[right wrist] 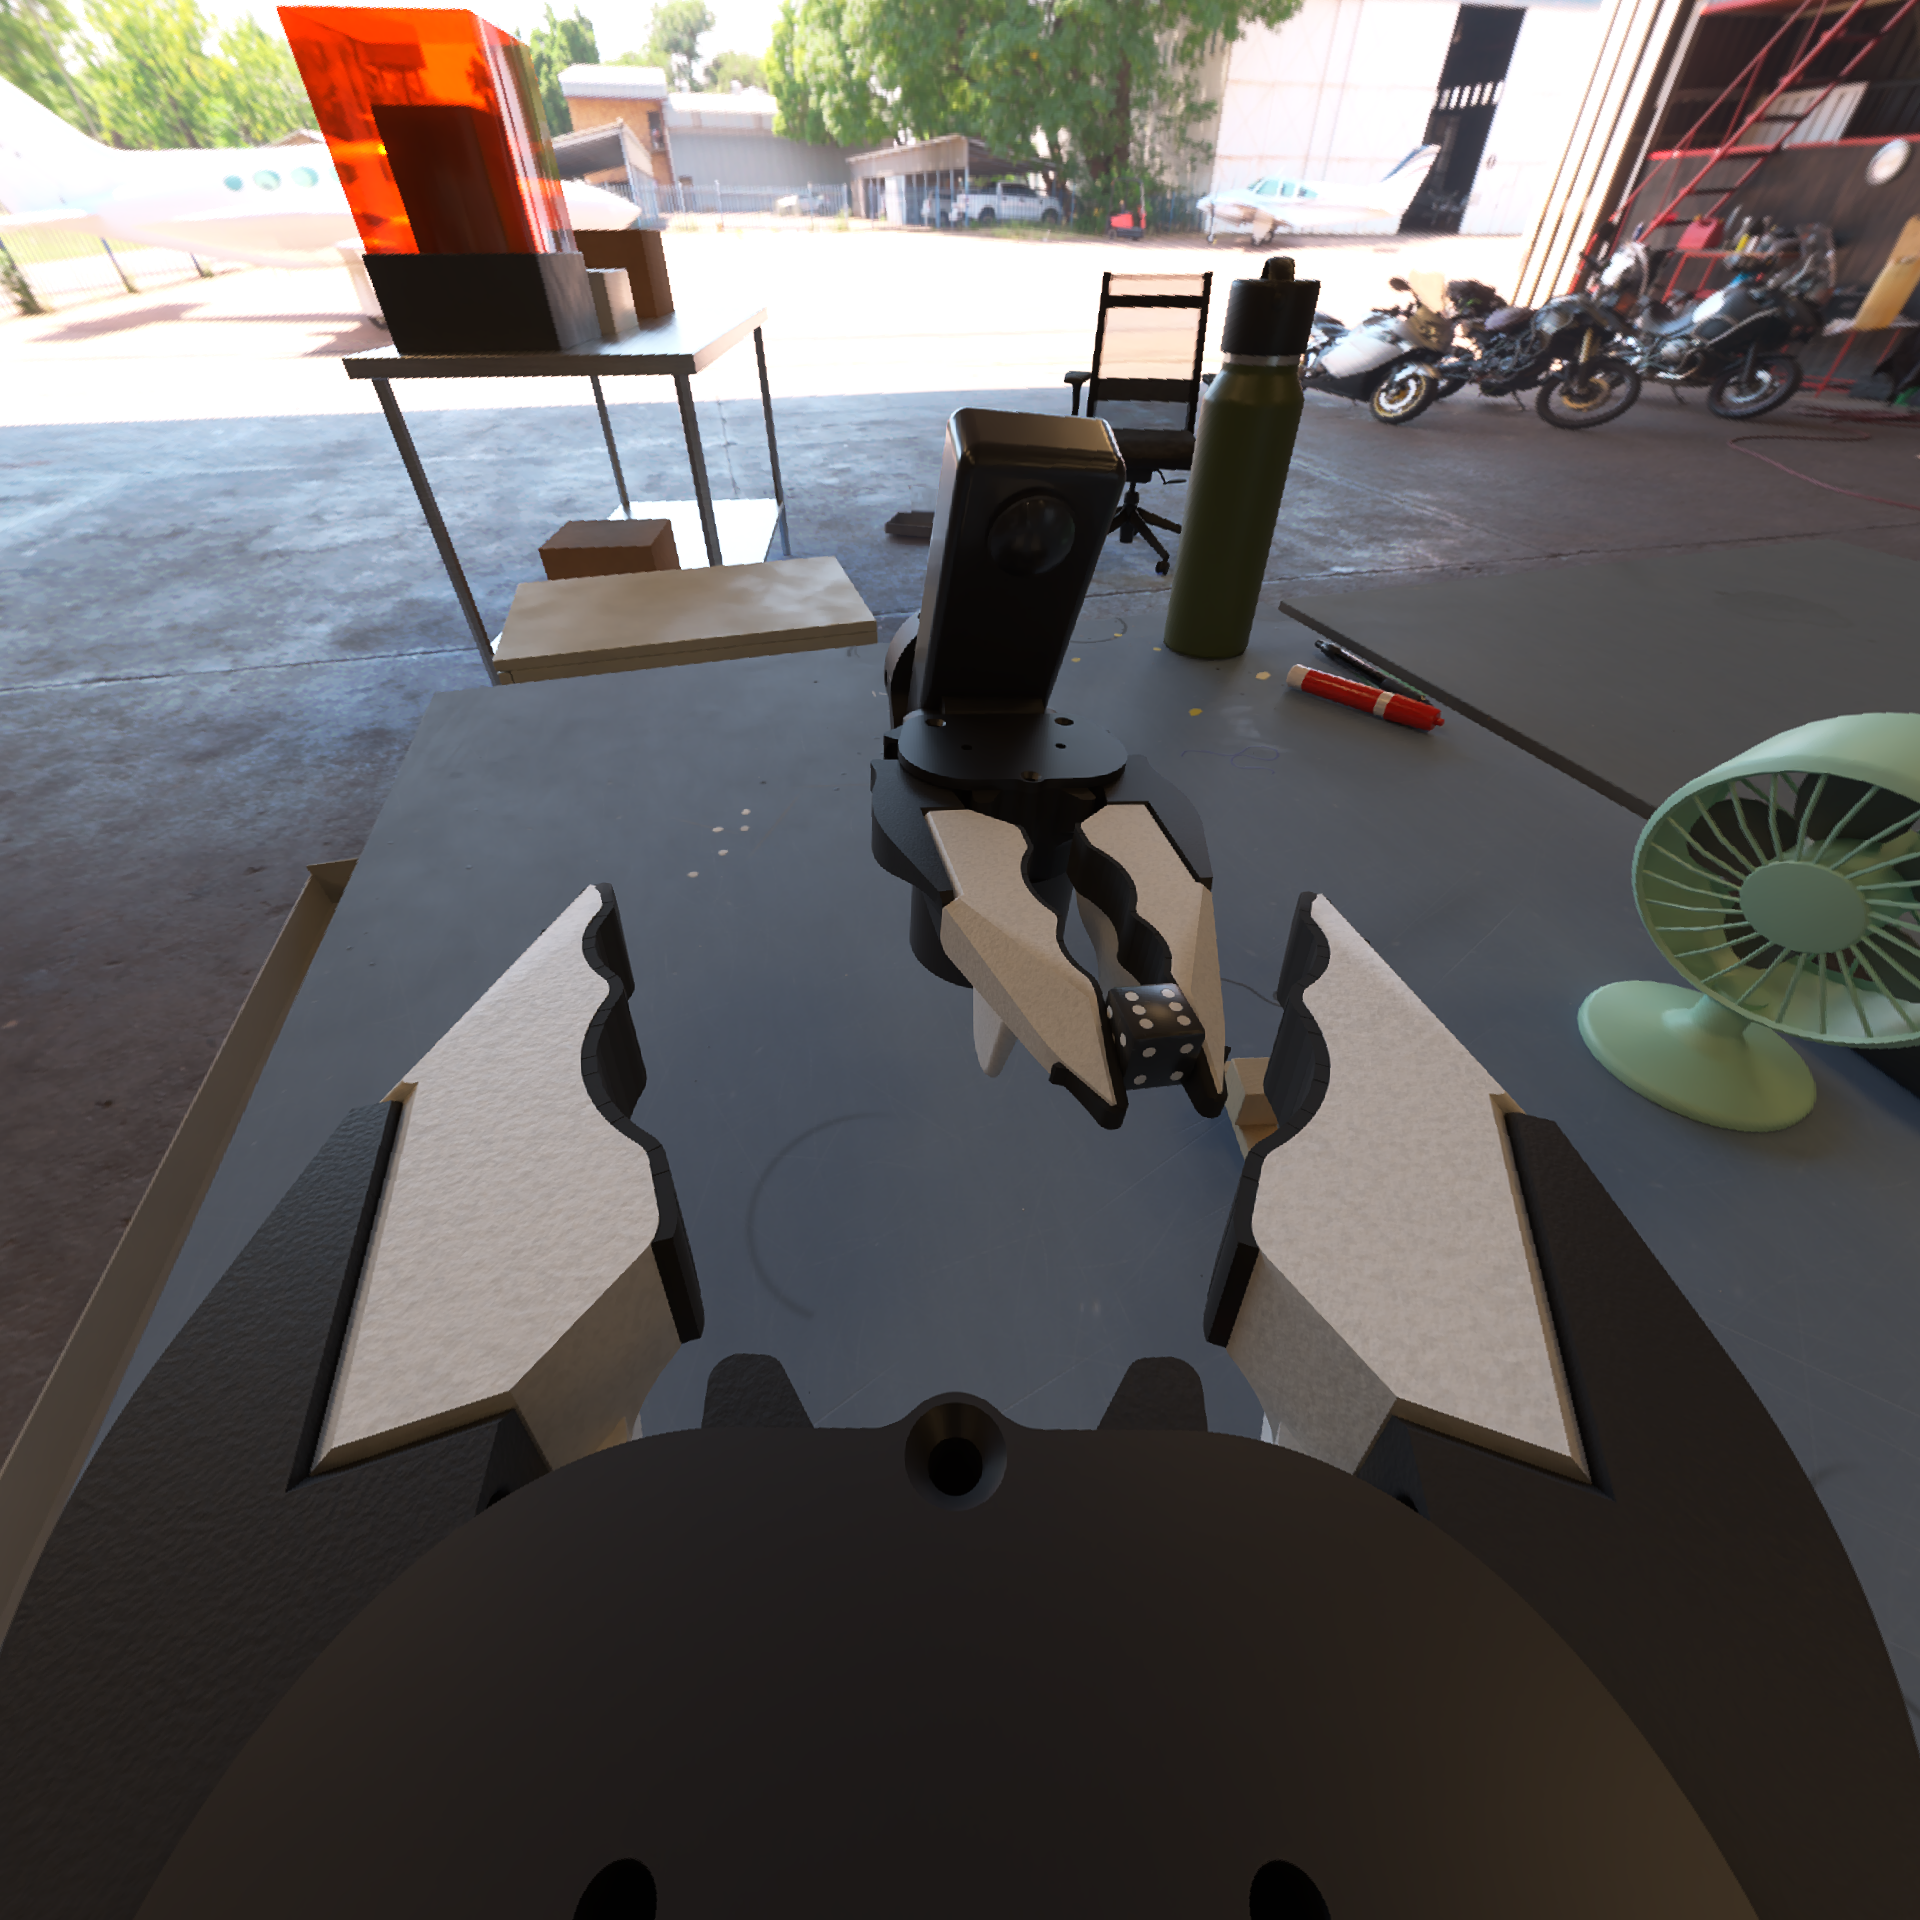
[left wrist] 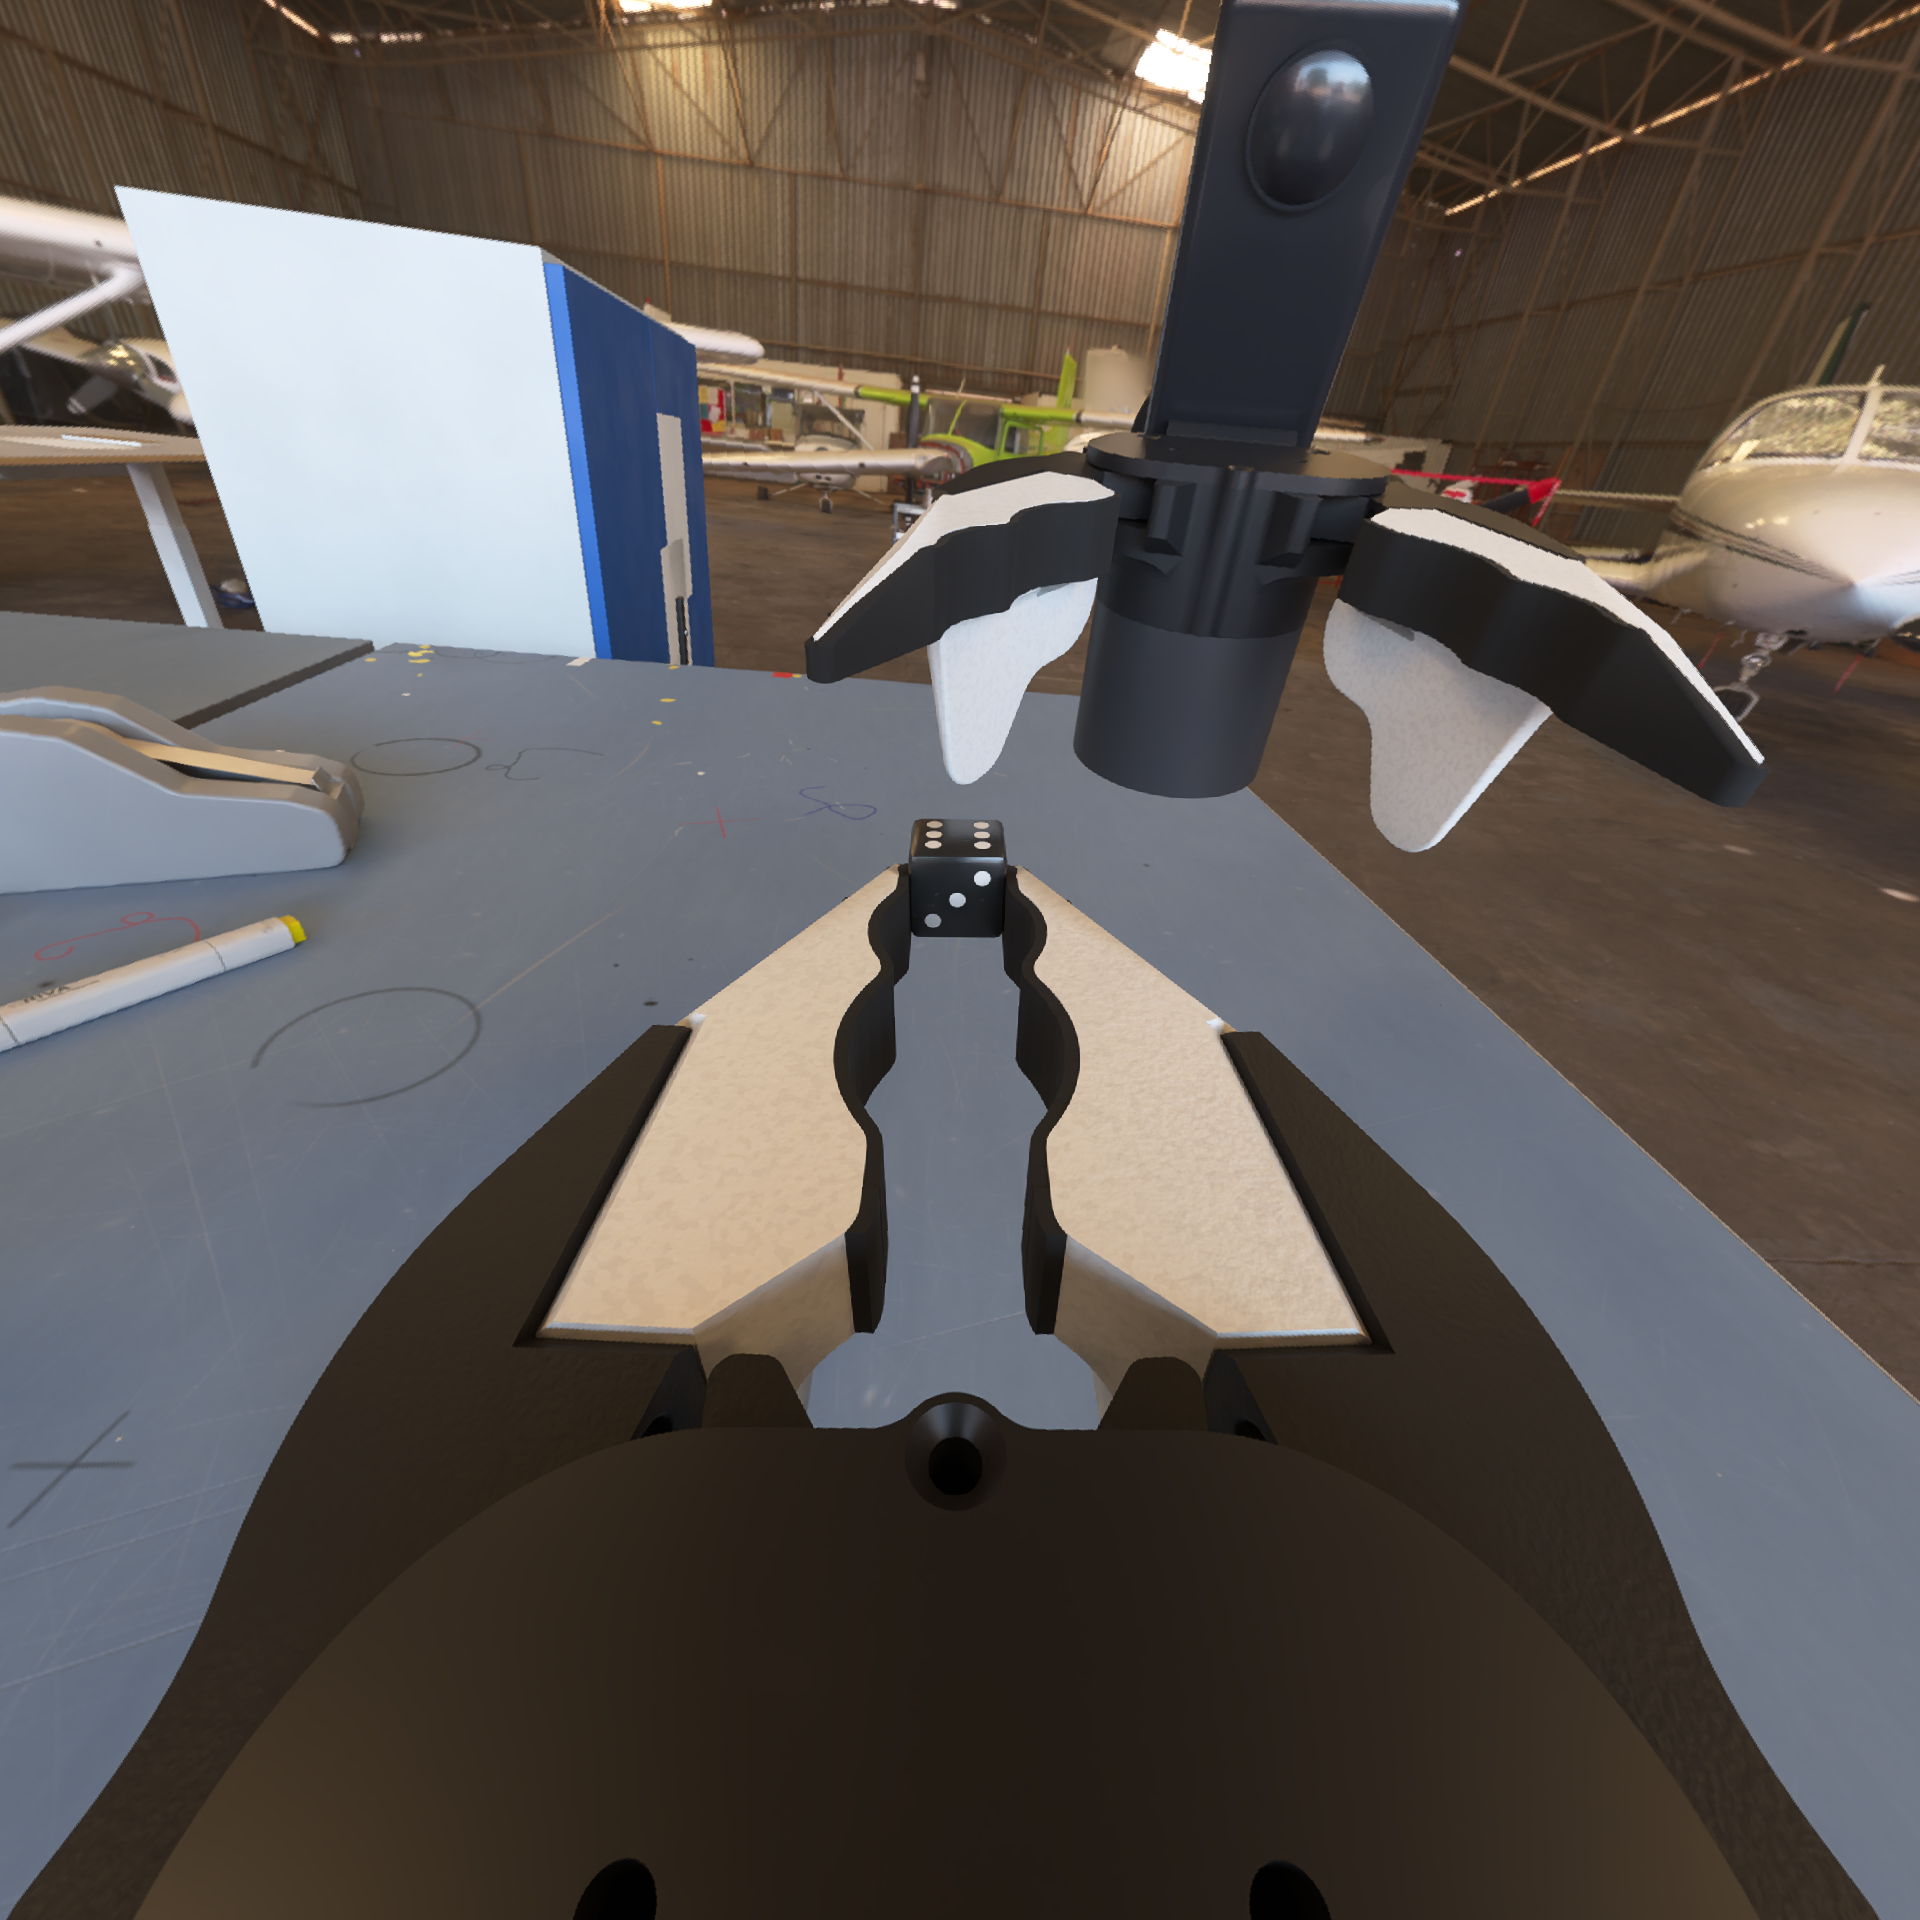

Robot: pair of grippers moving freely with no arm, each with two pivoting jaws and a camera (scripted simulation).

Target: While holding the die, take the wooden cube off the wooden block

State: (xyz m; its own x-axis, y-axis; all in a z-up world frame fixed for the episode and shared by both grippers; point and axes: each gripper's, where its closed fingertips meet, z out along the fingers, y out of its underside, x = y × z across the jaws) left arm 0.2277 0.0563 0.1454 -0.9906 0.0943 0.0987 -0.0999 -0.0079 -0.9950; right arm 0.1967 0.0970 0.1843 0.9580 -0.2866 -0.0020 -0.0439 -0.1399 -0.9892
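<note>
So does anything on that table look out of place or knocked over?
Nothing looks spilled or toppled. The green fan and bottle stand upright, and the markers lie flat. The only odd sight: a black die held in the air by the left gripper.

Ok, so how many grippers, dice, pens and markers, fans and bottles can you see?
Grippers: 2, the left gripper and the right gripper
Dice: 1, the black die
Pens and markers: 3, the white marker, the red marker and the black pen
Fans: 1, the green fan
Bottles: 1, the dark green bottle
Total: 8
</note>
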